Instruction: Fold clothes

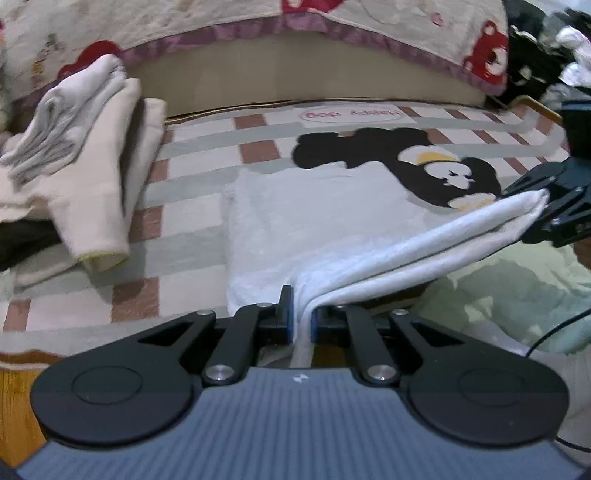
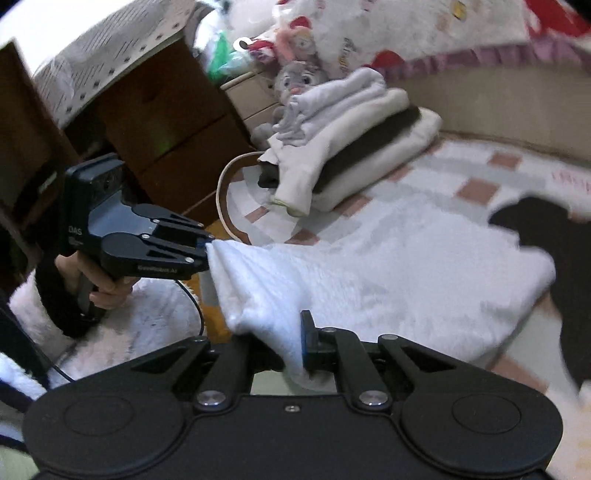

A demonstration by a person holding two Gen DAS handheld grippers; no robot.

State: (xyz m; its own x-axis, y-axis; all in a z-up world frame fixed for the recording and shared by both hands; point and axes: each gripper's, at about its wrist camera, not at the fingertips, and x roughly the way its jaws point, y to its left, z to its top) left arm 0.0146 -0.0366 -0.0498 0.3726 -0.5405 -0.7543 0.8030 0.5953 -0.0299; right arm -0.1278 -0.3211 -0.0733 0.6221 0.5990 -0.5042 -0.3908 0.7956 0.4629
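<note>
**White fleece garment held at two corners over the rug**

White, fluffy fabric is seen spread across a checked rug printed with a black cartoon figure, its far part resting flat and its near edge lifted. The left gripper is closed on one end of that near edge, a bunched strip of cloth being pinched between the blue pads. The right gripper is likewise clamped on the other end, with fabric filling the gap between its fingers. Between the two tools the edge is drawn into a sagging, doubled band.

A stack of folded clothes is seen at the far left of the rug, cream and grey pieces with a dark layer between, near a plush toy and a bed with a patterned cover.

A fold appears to be in hand: the near edge is raised while the far part stays down. Whether it is being carried over or only pulled straight cannot be settled. For a fold, both ends would have to be carried forward level and at equal tension, so that the edge is laid square on the far part without creasing.
</note>
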